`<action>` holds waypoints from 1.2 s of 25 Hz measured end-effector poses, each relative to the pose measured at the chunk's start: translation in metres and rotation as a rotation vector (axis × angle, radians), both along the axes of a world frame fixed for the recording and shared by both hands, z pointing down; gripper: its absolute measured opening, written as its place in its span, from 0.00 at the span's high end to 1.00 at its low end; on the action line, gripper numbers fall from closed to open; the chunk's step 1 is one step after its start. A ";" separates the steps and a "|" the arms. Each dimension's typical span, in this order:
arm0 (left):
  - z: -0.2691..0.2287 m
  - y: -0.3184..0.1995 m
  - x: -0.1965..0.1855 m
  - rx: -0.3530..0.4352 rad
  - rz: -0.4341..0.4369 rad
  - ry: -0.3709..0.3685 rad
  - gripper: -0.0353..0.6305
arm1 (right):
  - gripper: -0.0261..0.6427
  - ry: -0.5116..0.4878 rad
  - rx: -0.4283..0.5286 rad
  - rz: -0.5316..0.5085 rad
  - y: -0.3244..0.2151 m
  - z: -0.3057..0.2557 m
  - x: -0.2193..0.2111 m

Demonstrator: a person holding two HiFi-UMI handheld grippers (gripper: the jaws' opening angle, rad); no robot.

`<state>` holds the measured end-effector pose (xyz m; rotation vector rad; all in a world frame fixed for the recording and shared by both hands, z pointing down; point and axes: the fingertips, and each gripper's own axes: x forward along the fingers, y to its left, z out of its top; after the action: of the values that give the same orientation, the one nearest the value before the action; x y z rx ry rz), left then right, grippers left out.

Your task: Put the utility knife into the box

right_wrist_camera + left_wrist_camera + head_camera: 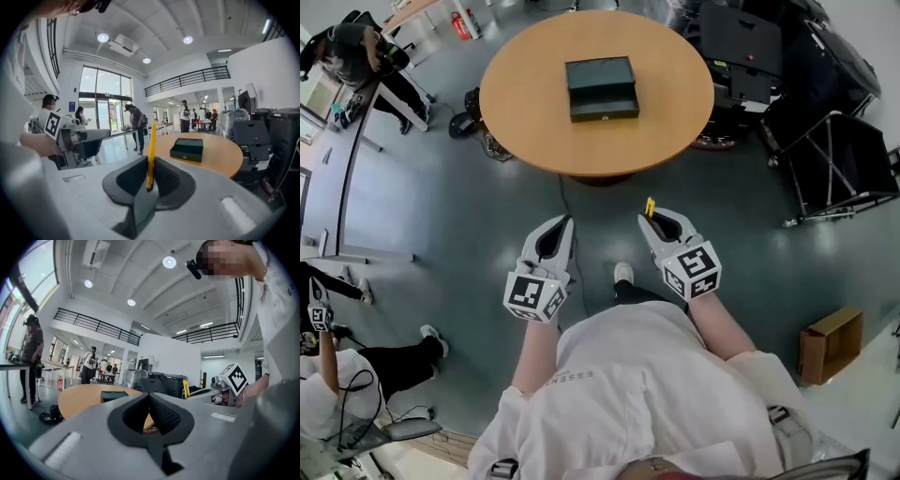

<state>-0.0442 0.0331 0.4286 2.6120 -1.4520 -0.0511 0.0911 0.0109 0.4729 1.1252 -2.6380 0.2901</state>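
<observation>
Your right claw (654, 217) is clamped on the yellow utility knife (151, 150), which stands upright between its pads with its tip poking out past them. Your left claw (565, 223) is pressed together with nothing in it. Both hover over the grey floor (441, 206), well short of the round wooden worktop (675, 122). That stretch of floor lies between you and it, with your own shoe (623, 273) just below the claws. The dark box (601, 89) sits alone near the worktop's middle.

To the right of the worktop stand black cases and a folding black frame (844, 159), and a cardboard carton (832, 342) lies on the floor nearer you. On your left, other people (356, 52) work at long desks (well apart from you). The hall is tall and white, with a railed balcony and large windows.
</observation>
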 end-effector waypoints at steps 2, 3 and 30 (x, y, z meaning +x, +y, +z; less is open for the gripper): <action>-0.005 -0.026 0.007 0.010 -0.004 -0.006 0.94 | 0.90 -0.002 0.001 -0.008 -0.029 -0.003 0.006; -0.007 -0.038 0.010 0.018 -0.009 -0.019 0.94 | 0.91 -0.002 0.004 -0.015 -0.043 -0.004 0.009; 0.025 -0.287 -0.017 -0.059 0.028 -0.001 0.94 | 0.91 0.091 -0.097 -0.065 -0.284 0.034 -0.034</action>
<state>-0.0614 -0.2539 0.4537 2.5848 -1.3949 -0.0037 0.0567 -0.2730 0.5066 0.9957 -2.5465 0.3419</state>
